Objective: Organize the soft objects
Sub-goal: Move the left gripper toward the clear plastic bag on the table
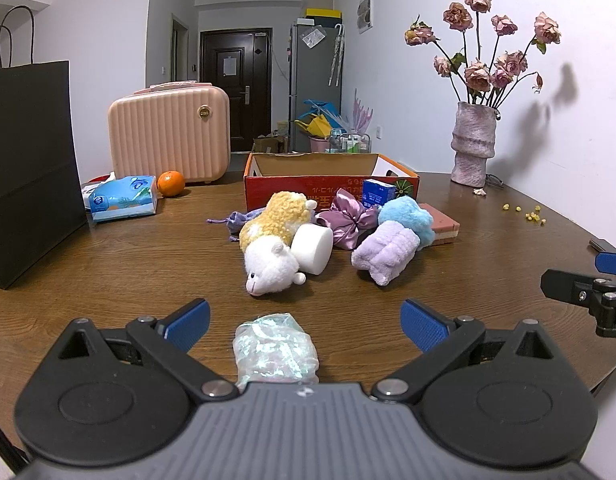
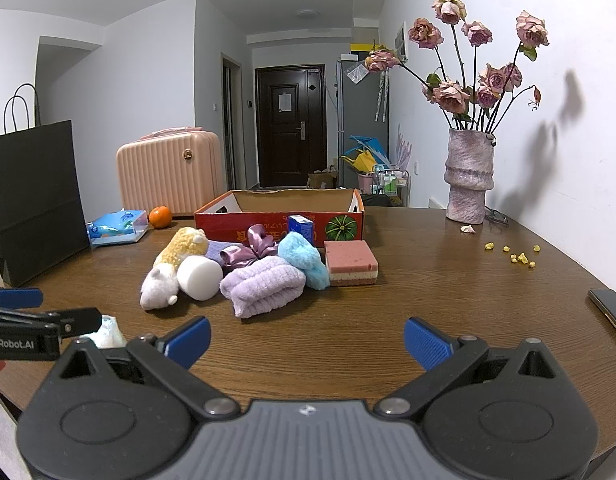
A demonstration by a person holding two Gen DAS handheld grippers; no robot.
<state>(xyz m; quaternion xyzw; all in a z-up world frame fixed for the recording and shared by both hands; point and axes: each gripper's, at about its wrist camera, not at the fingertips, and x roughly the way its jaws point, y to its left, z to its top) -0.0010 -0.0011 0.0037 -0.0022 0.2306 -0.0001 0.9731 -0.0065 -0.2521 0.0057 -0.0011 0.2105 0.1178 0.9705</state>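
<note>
A pile of soft things lies mid-table before an open red cardboard box (image 1: 332,186) (image 2: 279,224): a yellow-and-white plush animal (image 1: 273,240) (image 2: 169,268), a white foam cylinder (image 1: 312,249) (image 2: 199,277), a lilac rolled towel (image 1: 386,254) (image 2: 263,287), a blue fluffy item (image 1: 408,216) (image 2: 303,260), a purple satin bow (image 1: 346,218) (image 2: 249,250) and a pink sponge block (image 2: 351,262). My left gripper (image 1: 305,326) is open around a crinkly pale-green plastic-wrapped pack (image 1: 275,348), apart from both pads. My right gripper (image 2: 307,340) is open and empty, short of the pile.
A black paper bag (image 1: 27,168) stands left, with a tissue pack (image 1: 121,198), an orange (image 1: 171,183) and a pink case (image 1: 169,136) behind. A vase of dried roses (image 1: 474,144) stands back right. Yellow crumbs (image 2: 516,256) and a phone (image 2: 610,308) lie right.
</note>
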